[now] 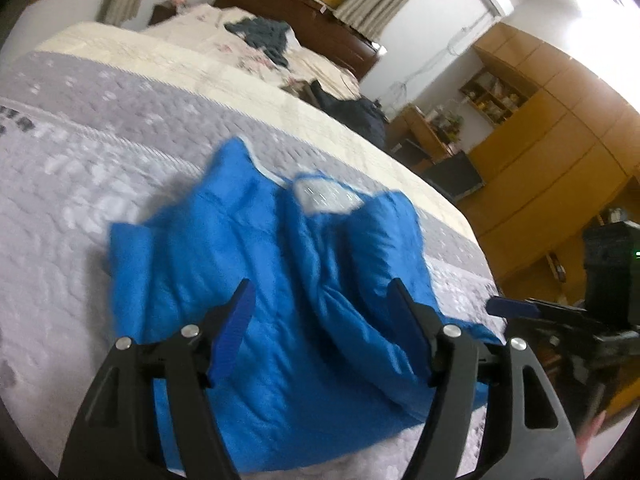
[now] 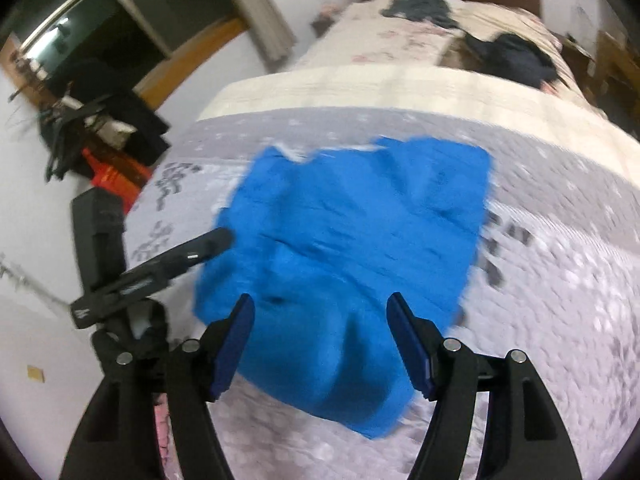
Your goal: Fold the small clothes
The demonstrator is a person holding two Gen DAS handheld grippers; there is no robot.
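A small blue garment lies crumpled on the grey-and-white quilt, with a white inner patch showing near its far edge. My left gripper hovers open above its near part, nothing between the fingers. From the right wrist, the same blue garment spreads flat with folds across the bed. Over its near edge my right gripper is open and holds nothing. The left gripper shows at the garment's left edge there, and the right gripper appears off the garment's right side in the left wrist view.
Dark clothes and a dark pile lie farther up the bed near the wooden headboard. Wooden cabinets stand right of the bed. A red crate and dark clutter sit on the floor left of the bed.
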